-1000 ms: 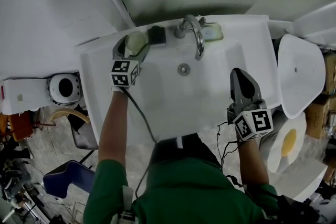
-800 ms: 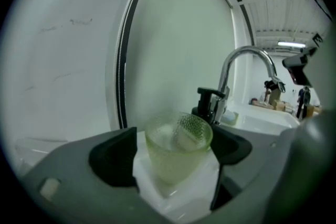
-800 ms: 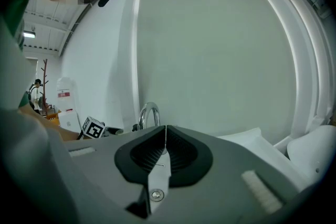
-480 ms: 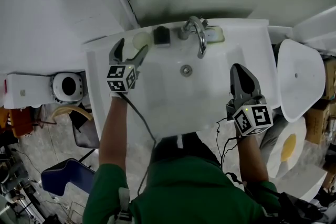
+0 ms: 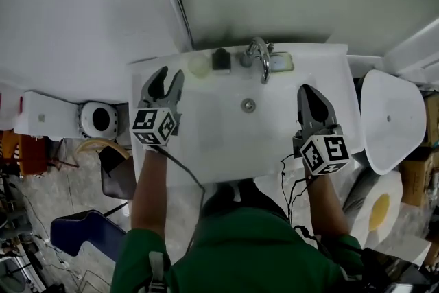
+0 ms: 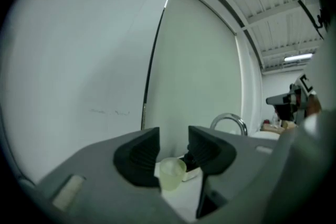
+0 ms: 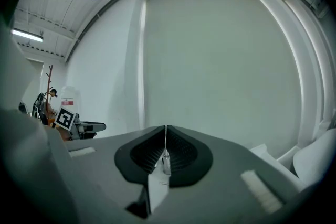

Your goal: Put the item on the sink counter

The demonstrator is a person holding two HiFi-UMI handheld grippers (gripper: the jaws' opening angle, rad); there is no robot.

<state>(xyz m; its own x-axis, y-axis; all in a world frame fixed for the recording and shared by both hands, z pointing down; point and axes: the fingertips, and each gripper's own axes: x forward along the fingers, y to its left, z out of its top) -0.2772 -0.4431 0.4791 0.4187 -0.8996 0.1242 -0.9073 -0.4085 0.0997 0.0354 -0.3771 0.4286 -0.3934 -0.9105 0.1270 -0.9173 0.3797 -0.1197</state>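
Note:
A pale, translucent cup (image 5: 199, 65) stands upright on the back left of the white sink counter (image 5: 147, 72), beside a small black item (image 5: 221, 60). My left gripper (image 5: 164, 79) is drawn back from it over the sink's left rim. Its jaws are closing with nothing held between them. In the left gripper view the cup (image 6: 171, 173) shows beyond the gap of my left gripper (image 6: 173, 152), clear of both pads. My right gripper (image 5: 305, 94) rests shut over the sink's right side, and in its own view my right gripper (image 7: 166, 152) holds nothing.
A chrome faucet (image 5: 259, 55) and a soap dish (image 5: 281, 62) sit at the back of the sink, with the drain (image 5: 248, 105) mid-basin. A white toilet lid (image 5: 389, 110) stands to the right. A white fixture (image 5: 96, 120) and a blue chair (image 5: 82, 233) are at the left.
My left gripper let go of the cup, left it on the counter and pulled back toward the person, its jaws narrowing. The right gripper stayed put.

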